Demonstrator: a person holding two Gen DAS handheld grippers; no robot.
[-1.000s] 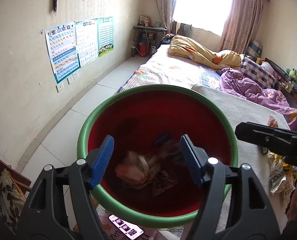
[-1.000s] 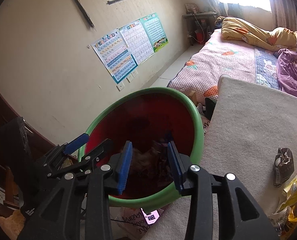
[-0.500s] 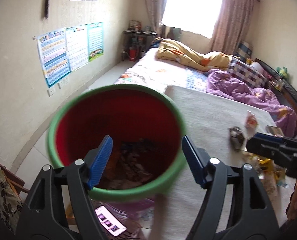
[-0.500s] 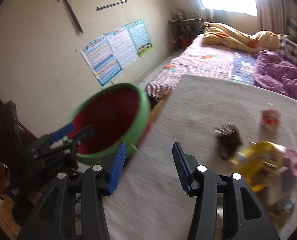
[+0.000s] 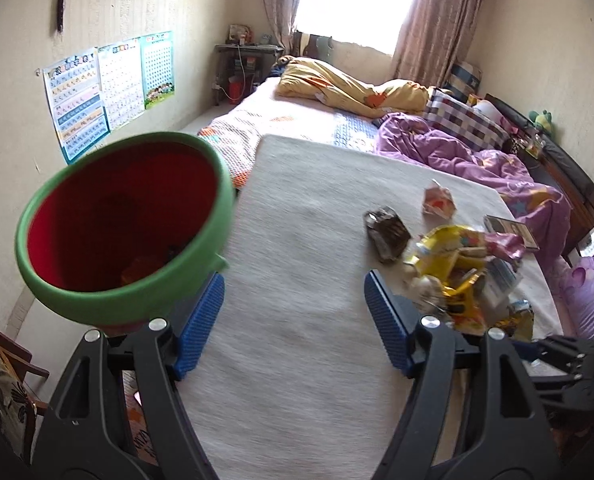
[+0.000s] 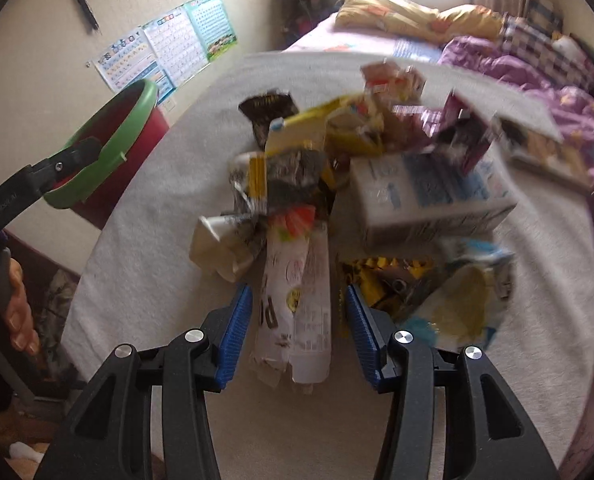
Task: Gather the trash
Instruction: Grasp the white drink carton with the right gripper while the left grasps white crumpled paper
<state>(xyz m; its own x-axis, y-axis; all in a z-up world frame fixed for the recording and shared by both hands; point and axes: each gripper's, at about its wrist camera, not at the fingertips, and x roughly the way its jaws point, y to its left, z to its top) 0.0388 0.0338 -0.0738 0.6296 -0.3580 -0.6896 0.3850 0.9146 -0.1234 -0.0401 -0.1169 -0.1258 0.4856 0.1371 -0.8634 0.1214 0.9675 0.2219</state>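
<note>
Both views have swung off the bin [image 5: 125,236] and onto the mat [image 5: 297,240] since a second ago. Then, both grippers hung over the bin's red interior; now the bin sits at the left edge of each view, at the mat's left side. Some trash is visible in its bottom.

The trash pile [image 6: 357,184] lies on the mat, well apart from the bin: yellow wrappers, a box [image 6: 425,196], a dark packet [image 5: 387,232], a small carton [image 5: 439,202].

The right gripper [image 6: 299,320] has closed in on the pile. Its jaws stand partly open, with a white printed wrapper [image 6: 297,312] lying between the pads, not yet clamped. Judgement: a new pick cycle has begun, and this wrapper is the next target.

The left gripper [image 5: 293,320] is wide open and holds nothing, over bare mat between bin and pile.
</note>
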